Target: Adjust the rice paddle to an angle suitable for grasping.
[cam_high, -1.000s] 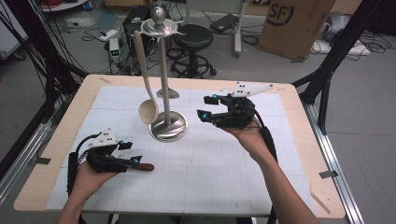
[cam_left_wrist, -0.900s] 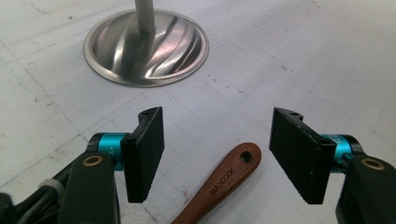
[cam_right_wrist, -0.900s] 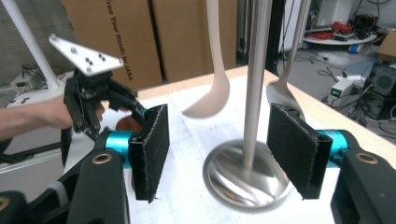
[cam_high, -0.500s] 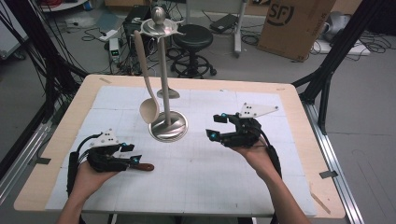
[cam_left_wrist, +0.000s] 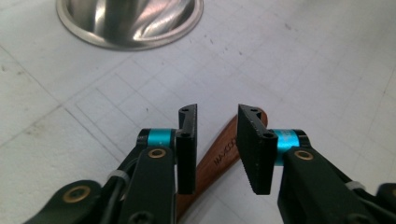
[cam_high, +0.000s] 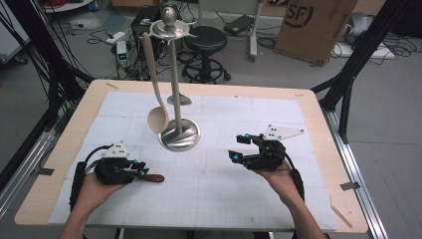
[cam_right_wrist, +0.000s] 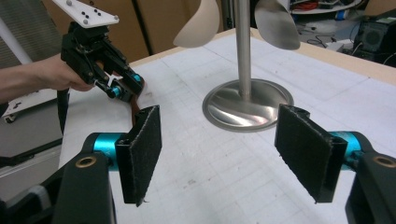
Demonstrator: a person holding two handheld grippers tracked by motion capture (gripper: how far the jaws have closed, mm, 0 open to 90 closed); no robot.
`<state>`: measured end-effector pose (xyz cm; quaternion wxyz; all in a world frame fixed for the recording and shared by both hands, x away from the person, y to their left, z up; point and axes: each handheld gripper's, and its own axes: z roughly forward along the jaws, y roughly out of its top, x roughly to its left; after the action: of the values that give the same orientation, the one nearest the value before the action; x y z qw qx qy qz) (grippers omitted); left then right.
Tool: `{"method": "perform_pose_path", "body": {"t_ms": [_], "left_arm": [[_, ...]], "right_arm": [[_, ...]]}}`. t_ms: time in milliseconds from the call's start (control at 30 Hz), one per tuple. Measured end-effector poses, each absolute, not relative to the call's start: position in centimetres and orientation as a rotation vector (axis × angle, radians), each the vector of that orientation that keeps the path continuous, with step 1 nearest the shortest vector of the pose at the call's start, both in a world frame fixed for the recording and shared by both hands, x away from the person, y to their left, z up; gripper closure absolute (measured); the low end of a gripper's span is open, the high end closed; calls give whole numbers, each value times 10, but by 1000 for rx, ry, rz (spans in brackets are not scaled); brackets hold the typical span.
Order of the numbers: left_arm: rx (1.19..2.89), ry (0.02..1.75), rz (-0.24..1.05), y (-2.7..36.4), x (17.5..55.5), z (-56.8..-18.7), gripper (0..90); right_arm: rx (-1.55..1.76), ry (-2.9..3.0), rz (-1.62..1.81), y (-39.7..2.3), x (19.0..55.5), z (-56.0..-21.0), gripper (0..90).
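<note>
A steel utensil stand (cam_high: 186, 142) (cam_right_wrist: 247, 105) (cam_left_wrist: 130, 23) rises from the mat's middle. A beige spoon (cam_high: 157, 119) (cam_right_wrist: 198, 23) hangs from its top, and a grey utensil bowl (cam_right_wrist: 275, 23) hangs on the pole's other side. At the front left my left gripper (cam_high: 142, 174) (cam_left_wrist: 217, 121) (cam_right_wrist: 126, 86) sits low over a brown wooden handle (cam_high: 155, 178) (cam_left_wrist: 219, 154) that lies on the mat. Its jaws have just been closing around the handle, and a gap still shows beside it. My right gripper (cam_high: 238, 147) (cam_right_wrist: 224, 149) hovers right of the stand. Its jaws have just been opening, with nothing between them.
A white gridded mat (cam_high: 224, 199) covers the wooden table (cam_high: 318, 129). Beyond the far edge stand a black stool (cam_high: 206, 40), a cardboard box (cam_high: 313, 25) and cables on the floor. Black frame legs flank the table on both sides.
My right gripper has come down and nearer to the front edge, right of the stand. The left hand stayed over the wooden handle.
</note>
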<state>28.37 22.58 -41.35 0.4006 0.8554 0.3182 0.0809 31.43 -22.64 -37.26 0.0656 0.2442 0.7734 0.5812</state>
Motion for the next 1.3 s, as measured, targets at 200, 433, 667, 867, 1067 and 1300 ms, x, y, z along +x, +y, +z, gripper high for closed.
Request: {"method": "perform_pose_path", "body": {"t_ms": [200,433,667,867,1067,1300], "left_arm": [[2203,793,175,228,282,-418,848],[2256,754,150,225,281,-423,896],[2288,761,133,225,283,-427,896],[2283,762,129,224,284,-428,896],[2283,790,151,223,288,-429,891],[2285,813,162,222,297,-431,888]], "right_arm": [[743,2355,1727,-230,311,-376,301],[761,2359,1720,-234,307,-385,300],[760,2355,1699,-236,306,-389,300],[772,2353,1684,-239,307,-392,300],[778,2348,1664,-241,309,-393,300],[769,2370,1629,-238,311,-396,300]]}}
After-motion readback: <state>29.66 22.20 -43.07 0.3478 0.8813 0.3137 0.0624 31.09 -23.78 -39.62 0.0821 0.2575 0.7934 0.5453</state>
